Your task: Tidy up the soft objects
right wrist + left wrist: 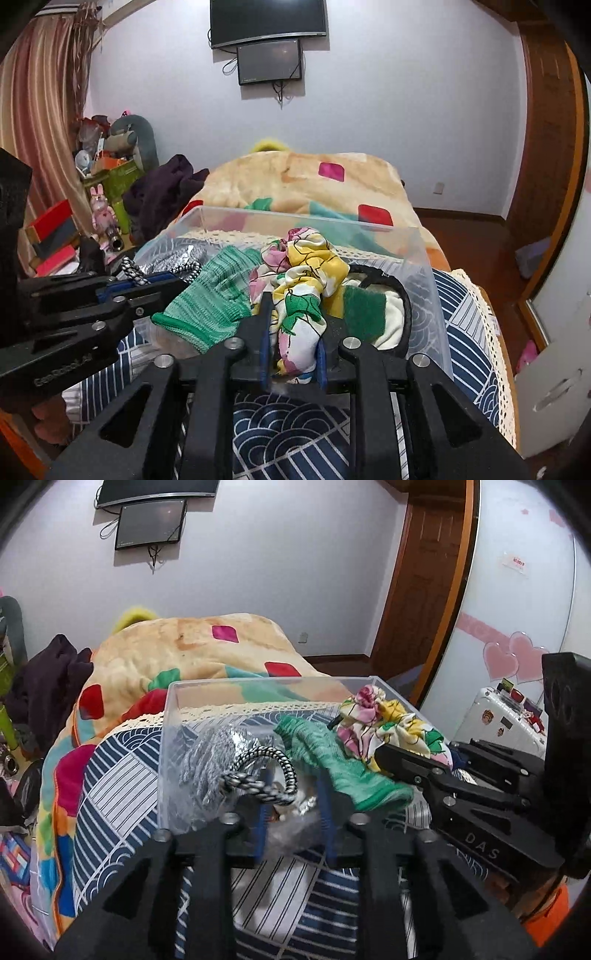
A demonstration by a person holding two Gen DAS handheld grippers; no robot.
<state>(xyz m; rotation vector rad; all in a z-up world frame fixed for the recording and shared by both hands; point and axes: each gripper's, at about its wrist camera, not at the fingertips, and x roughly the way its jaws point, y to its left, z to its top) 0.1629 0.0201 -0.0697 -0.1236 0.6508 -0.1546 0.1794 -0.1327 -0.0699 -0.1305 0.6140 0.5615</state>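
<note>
While the left gripper point(291, 805) reaches over the near wall of the clear bin point(162, 746), its 2 blue-padded fingers point(261, 823) stand apart with a black-and-white cord point(258, 779) looped between them; whether they pinch it I cannot tell. Inside the bin, a grey knit piece point(210, 760) lies toward the left wall, a green knit glove point(332, 764) drapes across the middle, and a floral scarf point(388, 720) sits bunched toward the right wall. The right gripper point(354, 723) enters from the right with its tips at the scarf.

In the right wrist view, the right gripper point(291, 347) is clamped on the floral scarf point(299, 280), which bunches up between its fingers point(264, 343) above the bin's point(432, 280) near edge. The glove point(210, 295) hangs over the bin's near left side, and a green-and-cream cloth point(369, 314) lies in the bin right of the scarf. The left gripper point(147, 280) shows at the bin's left, the cord point(133, 271) by its tips. The bin rests on a blue patterned bedspread point(295, 432).
</note>
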